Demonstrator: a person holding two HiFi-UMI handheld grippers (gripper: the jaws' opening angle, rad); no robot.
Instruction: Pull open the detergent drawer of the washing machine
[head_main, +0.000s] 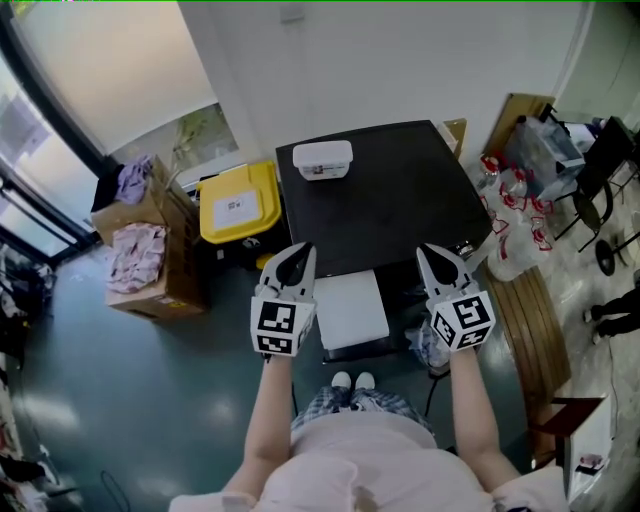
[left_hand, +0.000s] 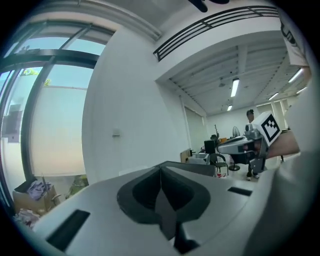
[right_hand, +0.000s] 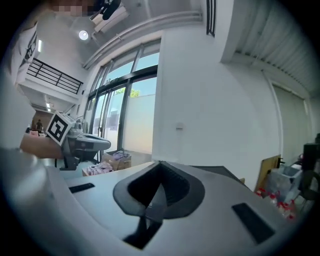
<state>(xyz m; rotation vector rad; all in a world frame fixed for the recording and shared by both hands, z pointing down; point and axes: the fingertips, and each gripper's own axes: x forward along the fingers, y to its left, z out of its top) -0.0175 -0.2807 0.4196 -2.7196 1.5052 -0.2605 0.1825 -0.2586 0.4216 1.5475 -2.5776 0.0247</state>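
Clenched, empty: left claw (head_main: 298, 252), right claw (head_main: 428, 252), level over near edge of black-topped washing machine (head_main: 400, 200). No view shows detergent drawer, likely on machine's front face; lower one claw, open, grip drawer lip, pull straight out

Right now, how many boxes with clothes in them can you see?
2. Both stand left of the yellow bin: a box with purple cloth farther back, and a box with pink cloth just in front of it. Others may be hidden.
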